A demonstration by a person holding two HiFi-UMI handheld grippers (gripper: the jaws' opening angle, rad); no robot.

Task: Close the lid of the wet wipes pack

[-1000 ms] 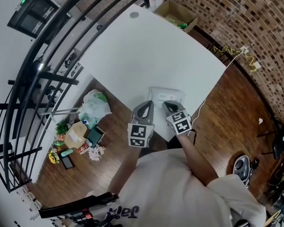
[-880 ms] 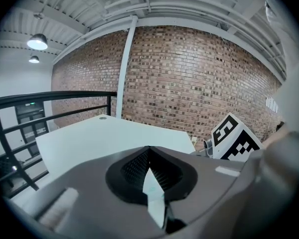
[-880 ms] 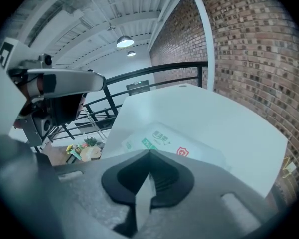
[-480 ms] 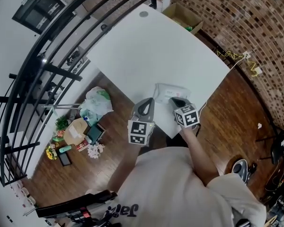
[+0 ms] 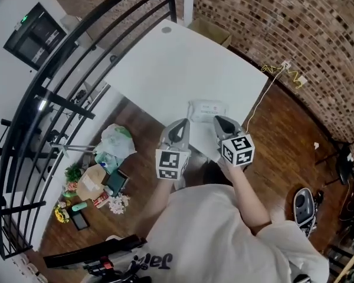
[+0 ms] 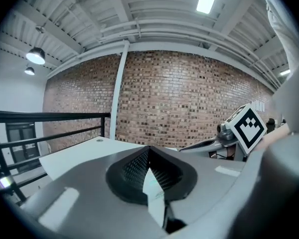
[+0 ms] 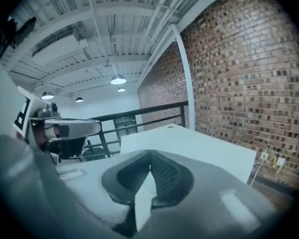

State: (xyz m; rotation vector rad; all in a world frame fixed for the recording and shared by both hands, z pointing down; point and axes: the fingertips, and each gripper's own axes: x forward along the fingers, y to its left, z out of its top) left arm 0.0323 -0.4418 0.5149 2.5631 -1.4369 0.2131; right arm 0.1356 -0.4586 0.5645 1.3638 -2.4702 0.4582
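Pretty industrial-looking spot: brick wall along one side, dark wood floor, and a big white table next to a black railing. There's a cardboard box past the table's far end and a heap of bags and junk on the floor. Hanging lamps sit under a white ribbed ceiling.

Look: wet wipes pack, white and soft, faint red print on top
Pose: lying flat
Place: white table, by its near edge
Lid: too small to tell
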